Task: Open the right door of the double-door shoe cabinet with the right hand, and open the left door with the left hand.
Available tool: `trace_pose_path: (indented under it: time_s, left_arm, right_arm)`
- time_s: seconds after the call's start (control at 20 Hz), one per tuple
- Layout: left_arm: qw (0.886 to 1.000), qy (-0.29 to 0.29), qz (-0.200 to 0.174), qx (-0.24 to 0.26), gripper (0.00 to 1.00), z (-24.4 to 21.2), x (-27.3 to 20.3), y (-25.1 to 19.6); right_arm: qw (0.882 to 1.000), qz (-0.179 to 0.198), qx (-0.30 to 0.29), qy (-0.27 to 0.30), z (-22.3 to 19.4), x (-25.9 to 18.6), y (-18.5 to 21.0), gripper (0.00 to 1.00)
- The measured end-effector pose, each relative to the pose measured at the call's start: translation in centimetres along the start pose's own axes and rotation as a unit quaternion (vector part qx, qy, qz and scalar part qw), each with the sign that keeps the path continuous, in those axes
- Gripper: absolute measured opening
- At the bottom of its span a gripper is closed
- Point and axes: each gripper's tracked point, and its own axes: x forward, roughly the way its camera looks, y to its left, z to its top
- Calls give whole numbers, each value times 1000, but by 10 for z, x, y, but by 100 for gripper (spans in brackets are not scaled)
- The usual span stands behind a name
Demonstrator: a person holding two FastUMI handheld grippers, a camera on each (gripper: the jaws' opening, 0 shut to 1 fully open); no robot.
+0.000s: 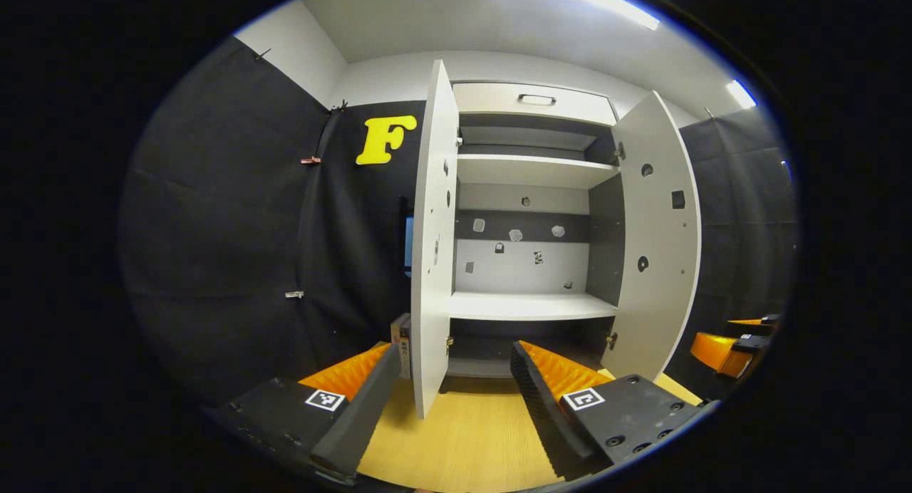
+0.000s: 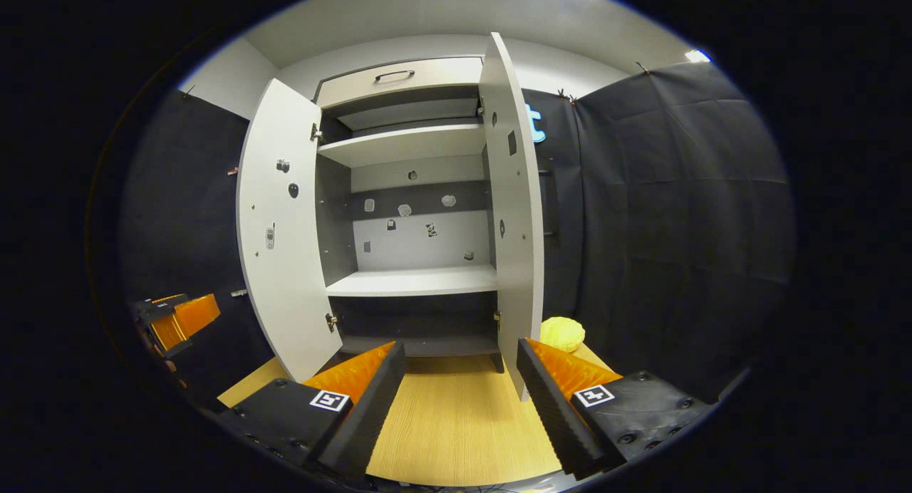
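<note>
Clearly both doors of the shoe cabinet stand swung wide, so the interior shelves and the drawer above them lie exposed. In the left gripper view the left door juts edge-on toward the camera, its lower edge just above the wooden floor, while the right door angles outward. The left gripper hangs in front of the left door's free edge with its jaws spread wide and nothing between them; the door edge sits in the gap without either finger pressing it, which suggests the hand has let go after pulling. The right gripper is likewise parted and empty, with the right door's edge just ahead of the gap between its fingers. Off to the side of the left gripper view, the other gripper shows farther away. A yellow rounded object rests on the floor beside the cabinet's right side. By my judgement the task is essentially complete, both claws being released because no further pull is needed.
</note>
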Motion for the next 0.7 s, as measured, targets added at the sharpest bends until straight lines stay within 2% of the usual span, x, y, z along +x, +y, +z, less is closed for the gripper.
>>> trace_pose_path:
  time_s: [0.2, 0.7]
  left_arm:
    - [1000, 26, 0, 5, 96, -16, 1, -1]
    - [999, 19, -29, 4, 95, -14, 6, -7]
  right_arm:
    - [1000, 0, -9, 1, 0, 5, 0, 98]
    - [1000, -1, -12, -24, 17, 21, 1, 98]
